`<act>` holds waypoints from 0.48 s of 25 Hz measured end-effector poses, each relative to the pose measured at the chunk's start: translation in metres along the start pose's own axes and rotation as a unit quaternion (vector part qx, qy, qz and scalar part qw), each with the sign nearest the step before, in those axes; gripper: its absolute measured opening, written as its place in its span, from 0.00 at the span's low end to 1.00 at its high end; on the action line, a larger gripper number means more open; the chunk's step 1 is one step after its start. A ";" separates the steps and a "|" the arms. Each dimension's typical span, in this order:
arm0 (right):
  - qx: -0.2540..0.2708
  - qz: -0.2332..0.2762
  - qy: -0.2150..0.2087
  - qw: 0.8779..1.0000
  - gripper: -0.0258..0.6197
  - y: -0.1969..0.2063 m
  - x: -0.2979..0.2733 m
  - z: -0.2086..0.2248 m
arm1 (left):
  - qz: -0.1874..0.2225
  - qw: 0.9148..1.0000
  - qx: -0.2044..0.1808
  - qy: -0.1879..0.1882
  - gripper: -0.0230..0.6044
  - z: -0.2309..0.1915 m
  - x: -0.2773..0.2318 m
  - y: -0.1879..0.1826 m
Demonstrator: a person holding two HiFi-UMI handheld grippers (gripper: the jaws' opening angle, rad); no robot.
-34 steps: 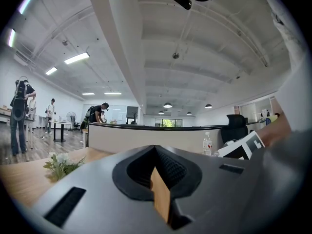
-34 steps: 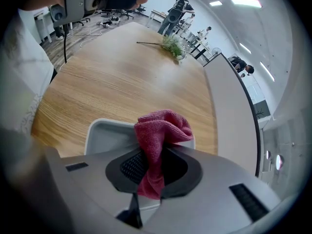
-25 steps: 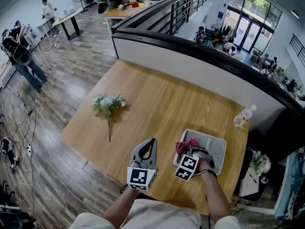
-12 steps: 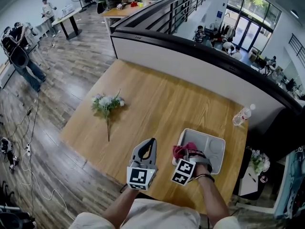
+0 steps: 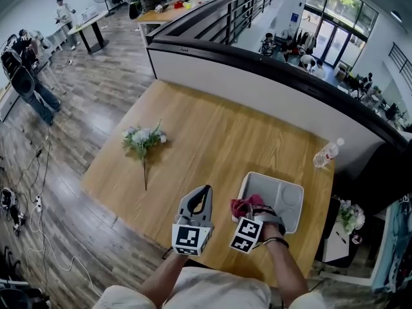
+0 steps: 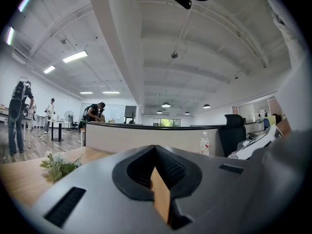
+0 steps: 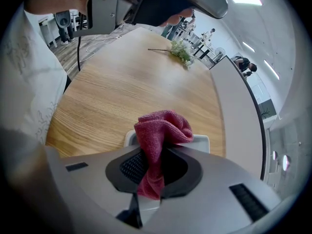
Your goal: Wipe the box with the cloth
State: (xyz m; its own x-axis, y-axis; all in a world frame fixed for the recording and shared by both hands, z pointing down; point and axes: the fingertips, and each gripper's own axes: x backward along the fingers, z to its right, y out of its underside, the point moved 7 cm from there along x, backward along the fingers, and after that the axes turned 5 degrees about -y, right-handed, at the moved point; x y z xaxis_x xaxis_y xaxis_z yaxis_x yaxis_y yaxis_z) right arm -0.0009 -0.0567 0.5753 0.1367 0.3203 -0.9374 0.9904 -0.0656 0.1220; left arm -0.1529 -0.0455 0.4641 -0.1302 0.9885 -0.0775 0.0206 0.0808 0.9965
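Observation:
A white open box (image 5: 288, 198) stands near the front right corner of the wooden table (image 5: 212, 140). My right gripper (image 5: 251, 211) is shut on a red cloth (image 5: 242, 206), which bunches over the box's near left rim. In the right gripper view the cloth (image 7: 163, 128) sticks up from between the jaws of the gripper (image 7: 155, 157), and the box rim (image 7: 202, 140) shows just behind it. My left gripper (image 5: 205, 193) hovers left of the box, apart from it. Its jaws (image 6: 155, 152) are shut with nothing held.
A small bunch of white flowers (image 5: 144, 138) lies at the table's left side. A water bottle (image 5: 326, 154) stands at the far right corner. A low partition wall (image 5: 257, 82) runs behind the table. The table's front edge is just below the grippers.
My right gripper has carried the cloth from inside the box leftward and toward me, to the box's near left rim. The left gripper has stayed put.

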 end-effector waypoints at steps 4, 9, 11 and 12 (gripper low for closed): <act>0.007 -0.003 -0.001 1.000 0.15 0.000 0.002 -0.006 | -0.001 1.000 0.000 0.000 0.06 0.002 0.000 0.000; 0.011 -0.002 -0.002 1.000 0.15 -0.002 0.004 -0.008 | -0.001 1.000 -0.002 0.002 0.06 0.002 0.001 0.000; 0.013 -0.003 -0.003 1.000 0.15 -0.003 0.005 -0.009 | -0.002 1.000 -0.001 0.002 0.06 0.002 0.001 0.000; 0.015 -0.004 -0.004 1.000 0.15 -0.003 0.005 -0.009 | -0.002 1.000 -0.001 0.002 0.06 0.002 0.001 0.000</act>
State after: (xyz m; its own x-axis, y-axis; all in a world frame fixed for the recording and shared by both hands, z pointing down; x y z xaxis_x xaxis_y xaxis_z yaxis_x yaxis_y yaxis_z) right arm -0.0026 -0.0461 0.5734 0.1284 0.3135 -0.9409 0.9903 -0.0917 0.1046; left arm -0.1510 -0.0441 0.4644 -0.1345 0.9876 -0.0810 0.0180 0.0841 0.9963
